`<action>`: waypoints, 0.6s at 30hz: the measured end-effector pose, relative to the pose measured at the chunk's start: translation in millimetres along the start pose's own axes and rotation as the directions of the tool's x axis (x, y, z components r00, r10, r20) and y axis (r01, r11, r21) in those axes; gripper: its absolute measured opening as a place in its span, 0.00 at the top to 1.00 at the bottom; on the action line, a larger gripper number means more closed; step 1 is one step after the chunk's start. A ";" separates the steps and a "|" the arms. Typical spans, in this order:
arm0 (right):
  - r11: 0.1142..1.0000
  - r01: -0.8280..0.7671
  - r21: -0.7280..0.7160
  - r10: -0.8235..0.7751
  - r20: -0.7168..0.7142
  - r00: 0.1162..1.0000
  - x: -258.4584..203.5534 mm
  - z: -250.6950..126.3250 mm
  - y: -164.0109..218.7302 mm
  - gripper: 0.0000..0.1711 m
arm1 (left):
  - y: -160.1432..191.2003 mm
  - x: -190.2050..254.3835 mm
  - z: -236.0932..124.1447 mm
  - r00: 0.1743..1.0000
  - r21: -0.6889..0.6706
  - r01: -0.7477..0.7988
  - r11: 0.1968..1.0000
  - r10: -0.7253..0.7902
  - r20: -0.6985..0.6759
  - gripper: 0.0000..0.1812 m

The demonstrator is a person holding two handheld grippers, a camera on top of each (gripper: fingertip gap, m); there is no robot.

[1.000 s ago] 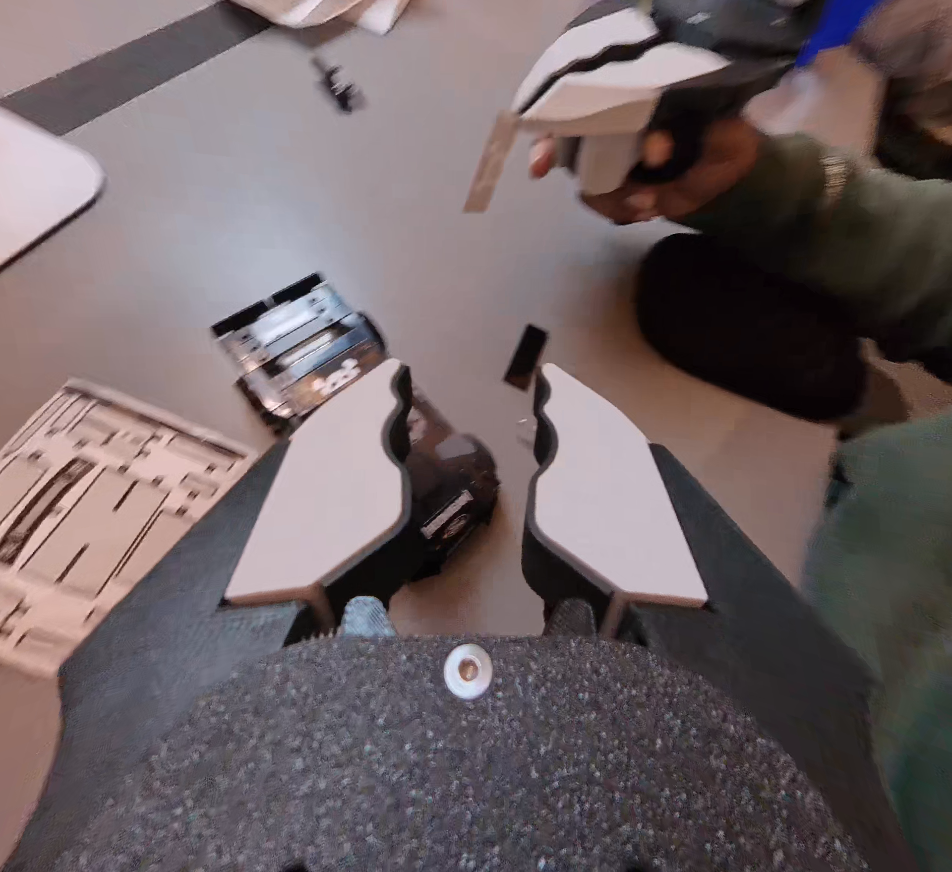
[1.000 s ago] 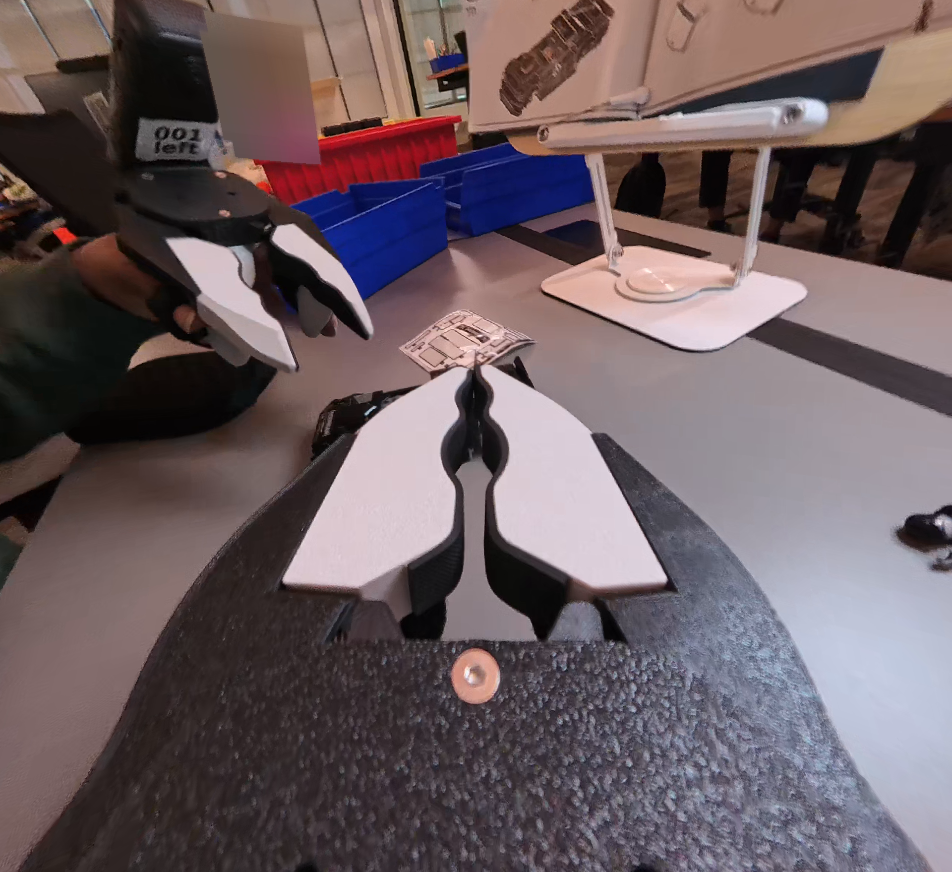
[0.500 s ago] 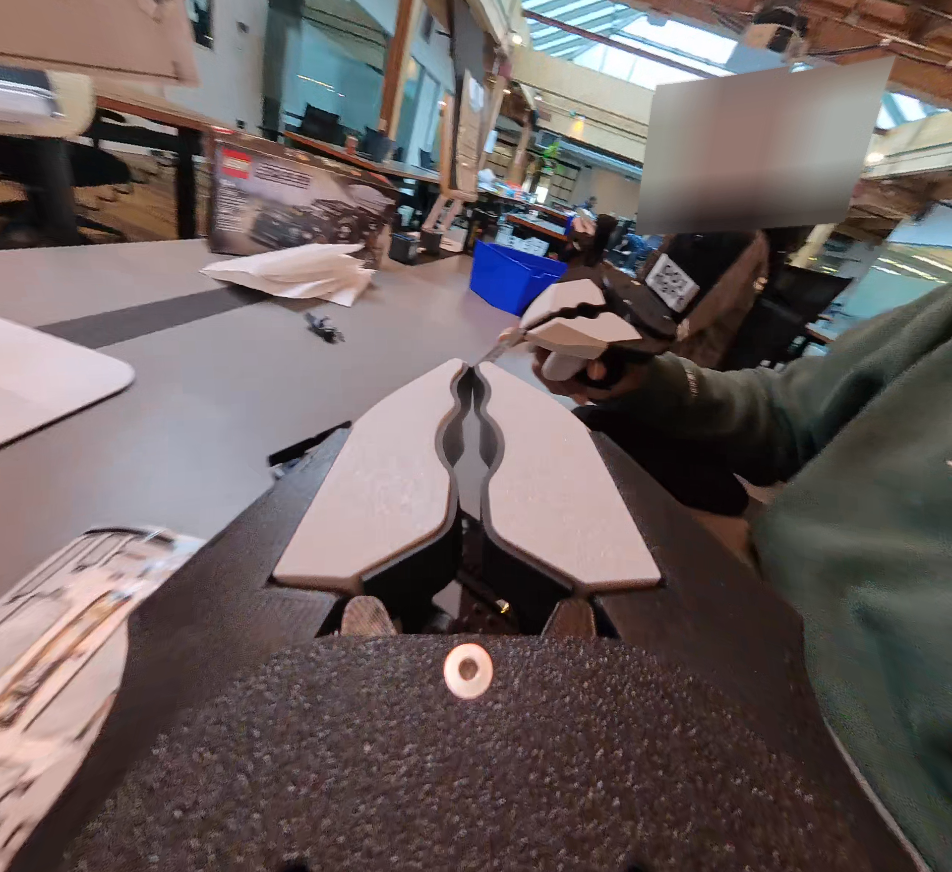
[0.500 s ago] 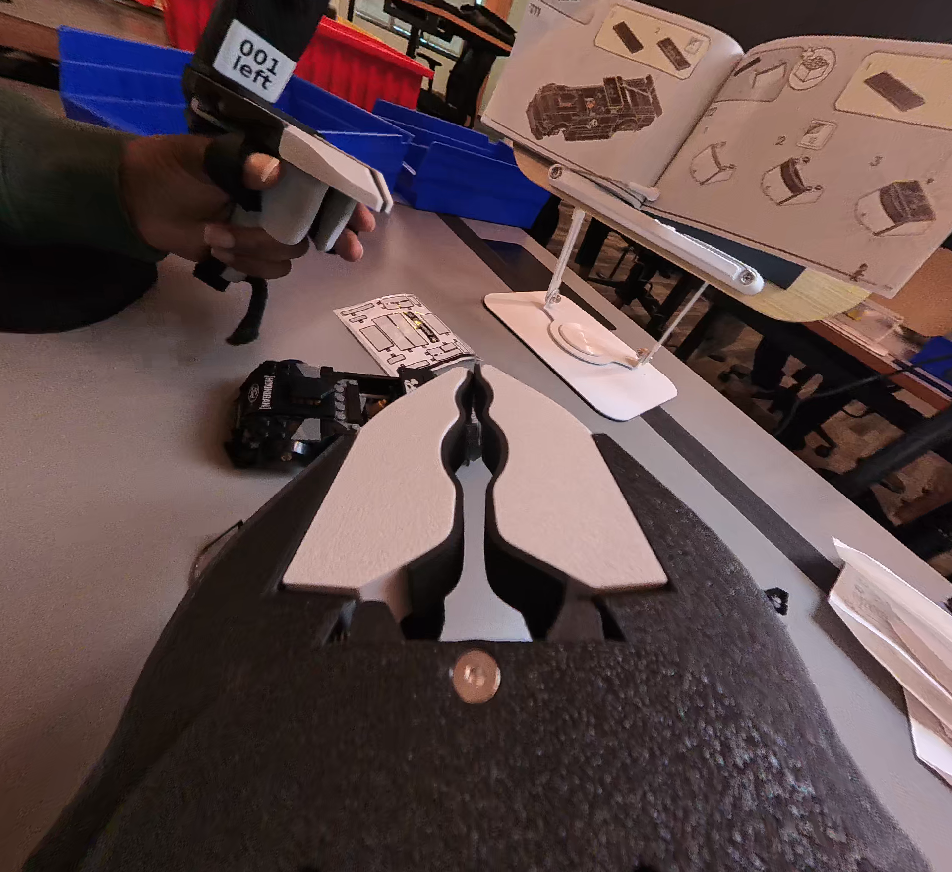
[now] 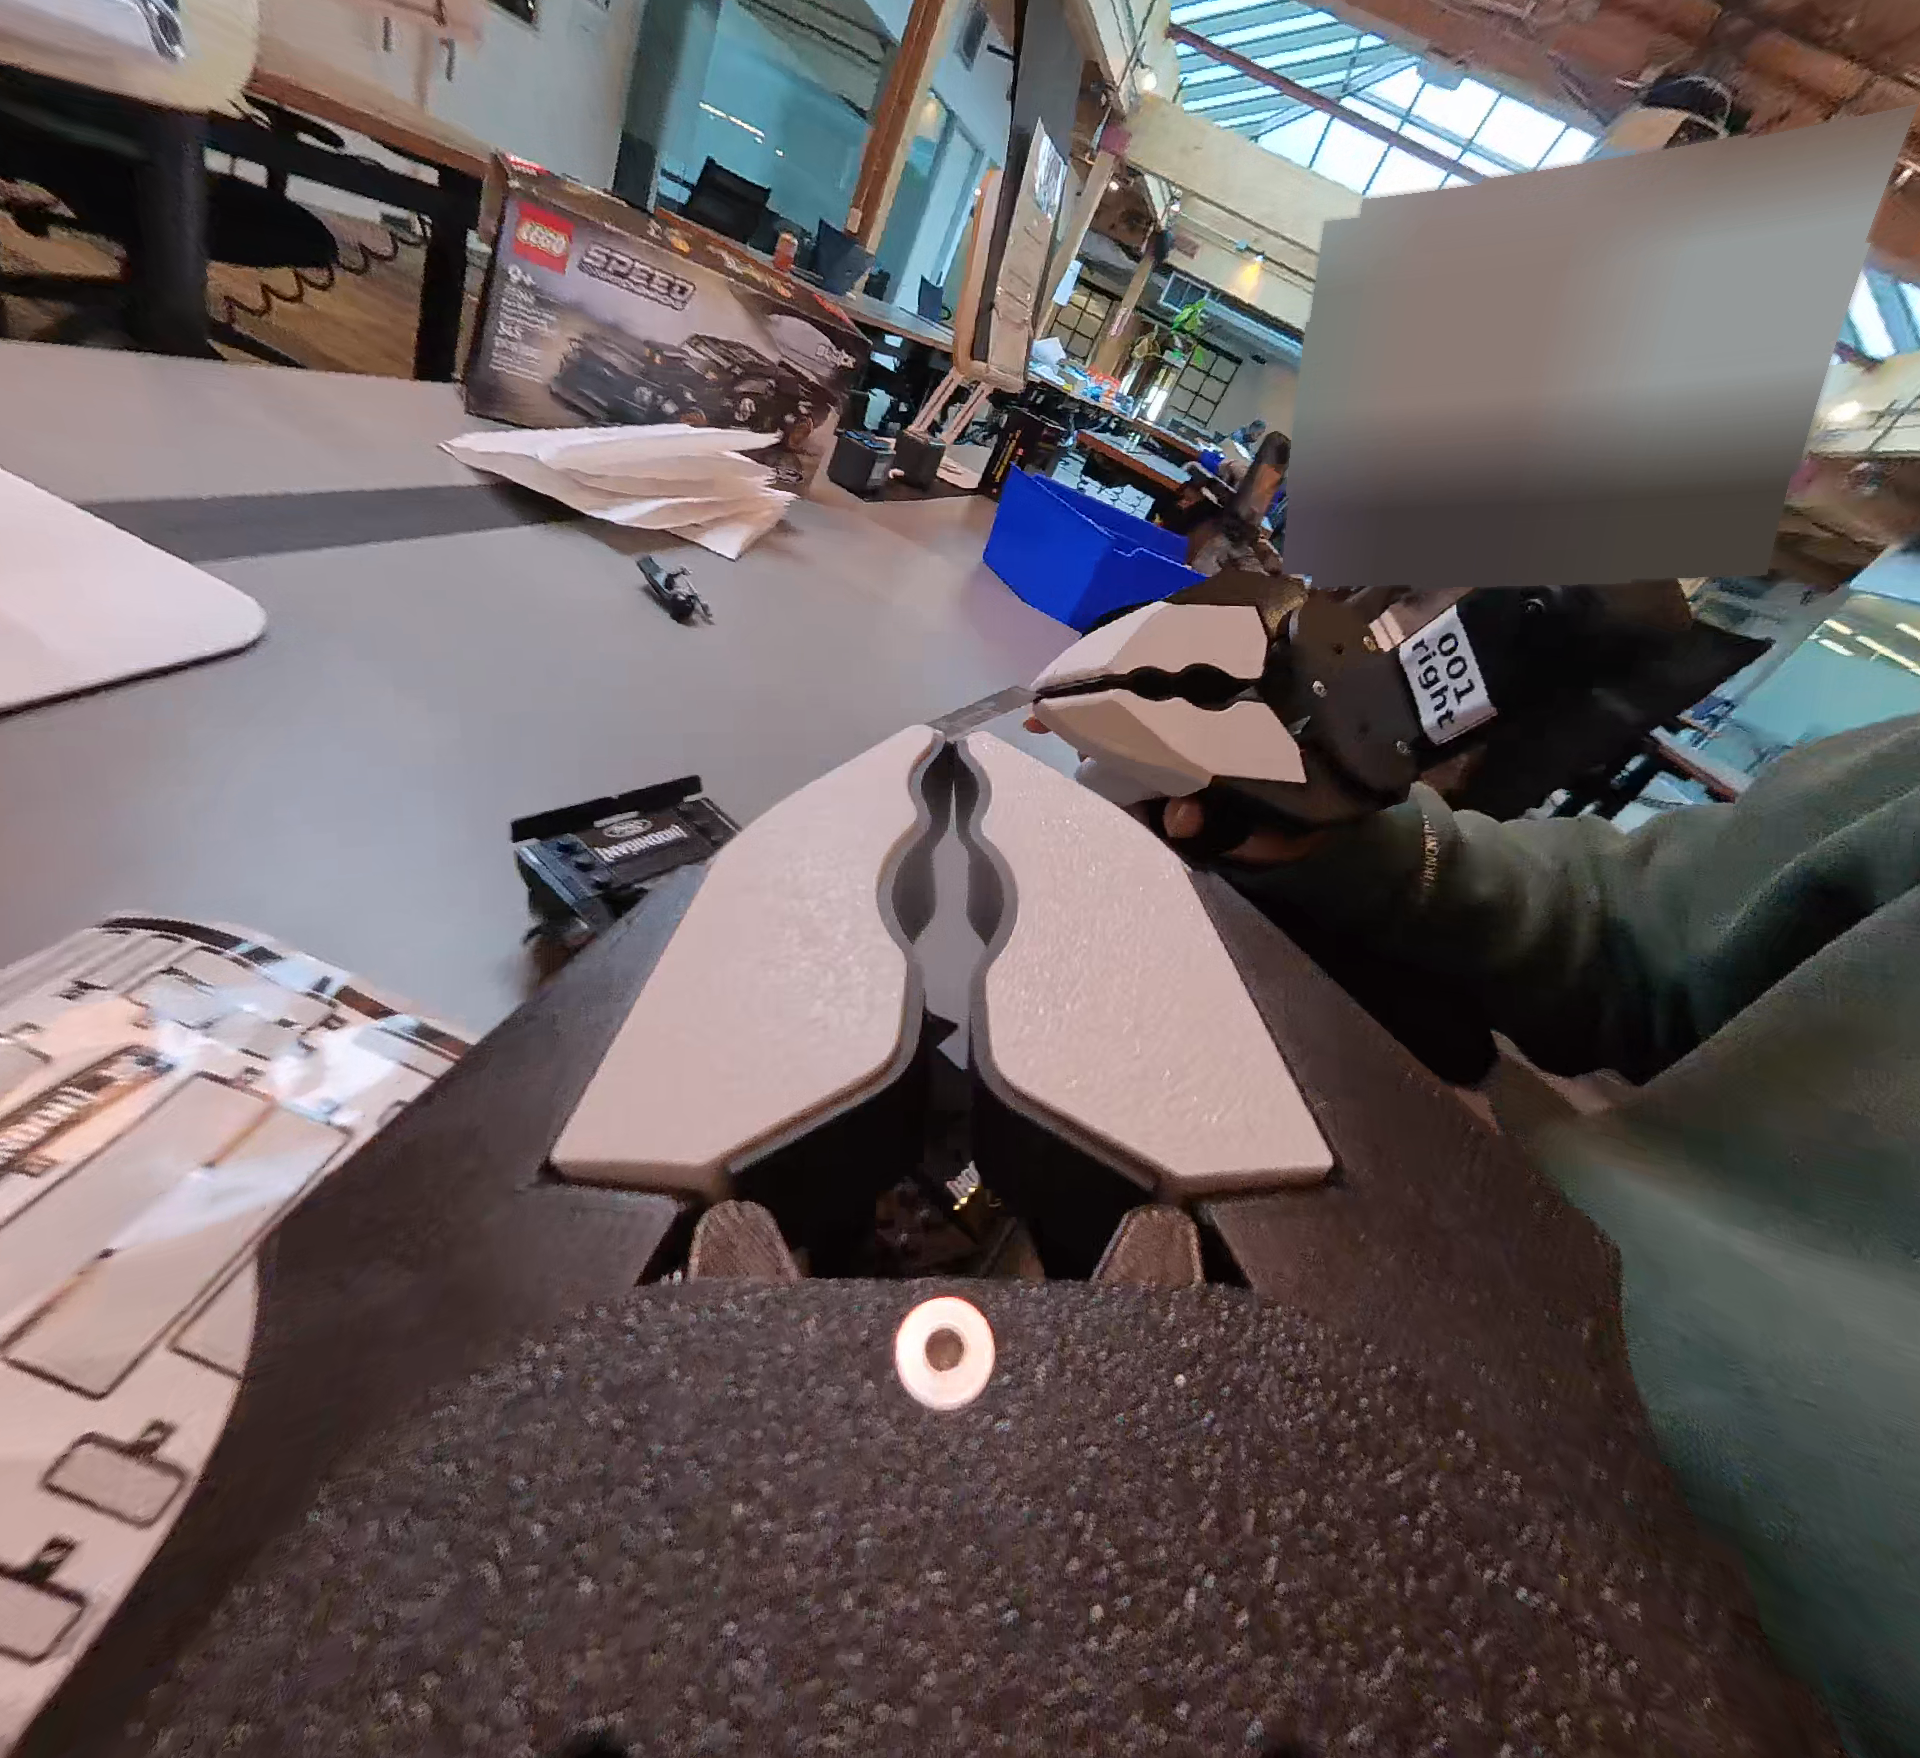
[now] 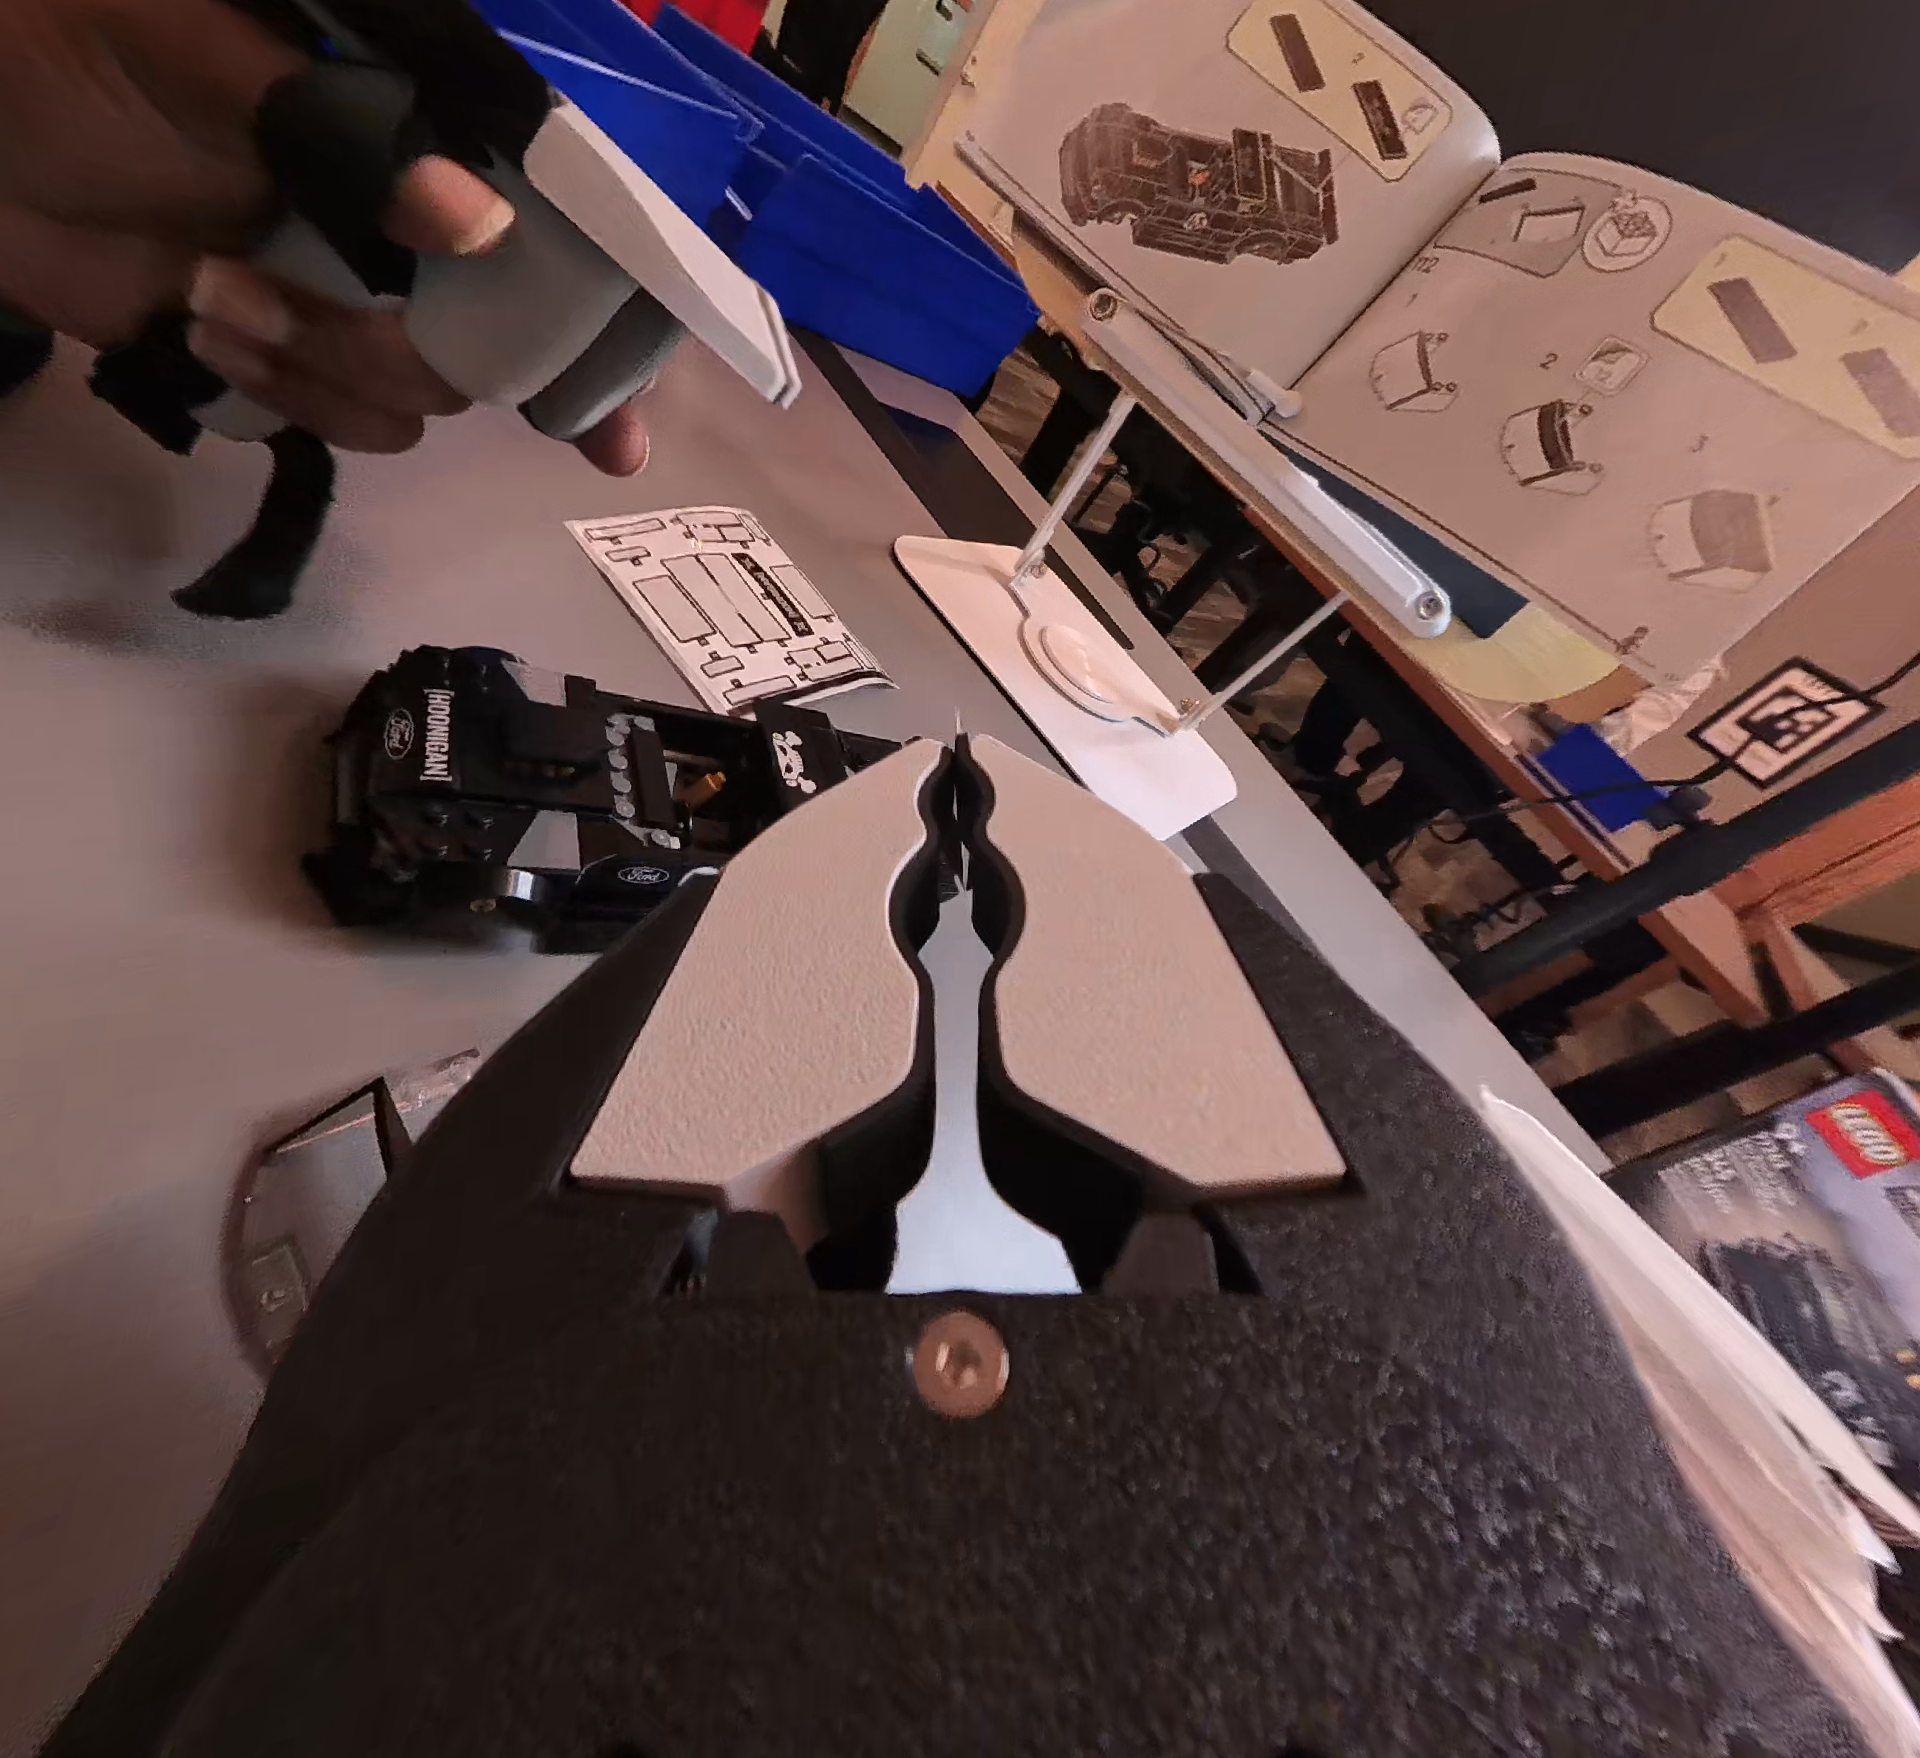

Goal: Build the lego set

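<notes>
A black lego car (image 6: 499, 794) lies on the grey table (image 6: 135, 981); it also shows in the left wrist view (image 5: 613, 851). My right gripper (image 6: 958, 752) is shut on a thin grey sticker strip (image 5: 977, 713), seen edge-on between its pads (image 6: 961, 841). In the left wrist view the right gripper (image 5: 1039, 695) holds the strip just above my left gripper (image 5: 948, 744), which is shut with nothing visible in it. The left gripper (image 6: 779, 378) hangs above the sticker sheet (image 6: 727, 607), which also shows in the left wrist view (image 5: 156, 1137).
An instruction booklet (image 6: 1455, 254) rests on a white stand (image 6: 1070, 669). The lego box (image 5: 644, 337), white paper bags (image 5: 644, 472) and a small black part (image 5: 675, 586) lie farther off. Blue bins (image 6: 831, 233) stand behind. A clear part (image 6: 312, 1189) lies near me. Tip to tip, the grippers are about 9 centimetres apart.
My left gripper went from open above the car to shut and tipped up level. The right gripper kept the strip and came close to the left fingertips.
</notes>
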State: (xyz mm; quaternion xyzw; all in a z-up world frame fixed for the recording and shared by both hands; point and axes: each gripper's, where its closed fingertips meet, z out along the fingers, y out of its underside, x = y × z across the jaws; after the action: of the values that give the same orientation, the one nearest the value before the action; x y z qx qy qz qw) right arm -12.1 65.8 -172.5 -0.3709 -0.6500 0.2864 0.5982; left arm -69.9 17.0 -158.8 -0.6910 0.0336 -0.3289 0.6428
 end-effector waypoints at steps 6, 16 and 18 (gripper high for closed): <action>0.995 0.100 -0.016 -0.100 -0.010 0.995 -6.7 0.3 0.0 1.00 | 12.9 15.5 12.5 0.999 -0.039 0.015 0.999 -0.017 -0.043 1.00; 0.997 0.031 -0.066 -0.035 -0.068 0.997 32.6 -20.9 22.4 1.00 | 32.4 11.8 17.3 0.995 -0.161 -0.096 0.982 0.101 0.023 1.00; 0.997 0.029 -0.077 -0.036 -0.087 0.996 39.2 -28.9 25.9 1.00 | 38.6 12.4 20.1 0.991 -0.196 -0.123 0.973 0.130 0.025 1.00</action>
State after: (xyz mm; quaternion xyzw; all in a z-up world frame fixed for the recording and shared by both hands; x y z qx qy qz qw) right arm 19.8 110.6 -168.0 -0.3950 -0.6391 0.2352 0.6166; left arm -35.7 22.0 -187.9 -0.7529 0.0974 -0.2695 0.5924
